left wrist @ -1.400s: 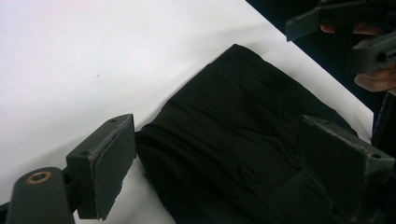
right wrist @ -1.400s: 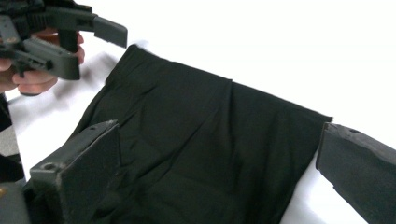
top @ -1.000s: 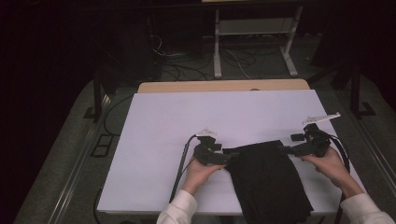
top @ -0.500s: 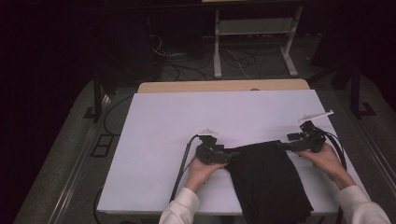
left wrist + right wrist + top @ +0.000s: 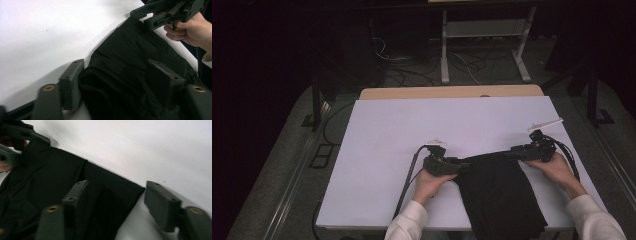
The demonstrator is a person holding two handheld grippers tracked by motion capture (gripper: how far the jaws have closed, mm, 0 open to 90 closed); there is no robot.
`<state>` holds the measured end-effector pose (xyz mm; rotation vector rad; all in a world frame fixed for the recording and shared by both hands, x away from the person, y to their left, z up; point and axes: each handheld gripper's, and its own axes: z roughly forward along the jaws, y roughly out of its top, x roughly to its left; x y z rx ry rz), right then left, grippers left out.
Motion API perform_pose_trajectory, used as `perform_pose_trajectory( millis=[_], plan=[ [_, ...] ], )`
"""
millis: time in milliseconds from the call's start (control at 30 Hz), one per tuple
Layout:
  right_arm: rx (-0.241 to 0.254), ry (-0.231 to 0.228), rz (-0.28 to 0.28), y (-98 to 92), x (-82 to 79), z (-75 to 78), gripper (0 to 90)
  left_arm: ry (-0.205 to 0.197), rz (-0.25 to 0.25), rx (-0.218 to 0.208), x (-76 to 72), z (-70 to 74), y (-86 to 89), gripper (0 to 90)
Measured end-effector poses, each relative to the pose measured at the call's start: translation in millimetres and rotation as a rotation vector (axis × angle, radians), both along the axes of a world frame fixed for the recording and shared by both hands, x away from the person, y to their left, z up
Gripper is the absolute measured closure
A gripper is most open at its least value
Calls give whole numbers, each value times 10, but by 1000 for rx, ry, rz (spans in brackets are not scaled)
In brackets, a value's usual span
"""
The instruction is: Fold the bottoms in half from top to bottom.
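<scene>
Closing on the two far corners of the black cloth [image 5: 499, 197]; cloth lies flat on the white counter [image 5: 412, 130] at its near right, near end hanging over the near edge; left gripper [image 5: 458, 165] sits at the far left corner, right gripper [image 5: 511, 153] at the far right corner, each hand low on the counter; against the pictures of a second back both have come in tighter to the cloth, right one dropped a little toward the surface, left one barely shifted; jaws of both have just been closing, from wide to about half; in the left gripper view a thick fold of cloth [image 5: 117, 82] sits between the jaws, one jaw on the white counter beside the edge, the other over the fabric, gap still visible so not pinched yet; in the right gripper view the corner of the cloth [image 5: 112, 202] lies between the jaws, one jaw over the fabric, the other on bare counter past the corner, again with gap, no pinch yet; the other gripper shows farther off in each gripper view, at the opposite corner; judgement: grasp step is under way, both corners lined up, cloth not lifted; next likely finish the squeeze, then lift or fold the far edge; risk: the right jaws catch just the tip of the corner and slip; left has more fabric bunched, may grab extra layers.
</scene>
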<state>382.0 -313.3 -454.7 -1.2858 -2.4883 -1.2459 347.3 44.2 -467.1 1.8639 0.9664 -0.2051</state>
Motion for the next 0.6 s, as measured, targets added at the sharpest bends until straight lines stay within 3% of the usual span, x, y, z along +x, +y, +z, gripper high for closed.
perform_pose_trajectory(
  millis=[100, 300, 433, 600],
  plan=[
    [1, 3, 21, 18, 0, -2, 483, 10, -14, -10, 1, 6, 11, 480],
    [-12, 16, 41, 69, -18, -1, 795, 0, -32, -14, -8, 37, 31, 811],
    [-10, -4, 31, 83, -48, 61, 823, -45, -22, -13, -19, 124, 61, 837],
    [28, -35, -6, 112, -68, 172, 830, -106, -8, 2, -13, 296, 128, 840]
  ],
)
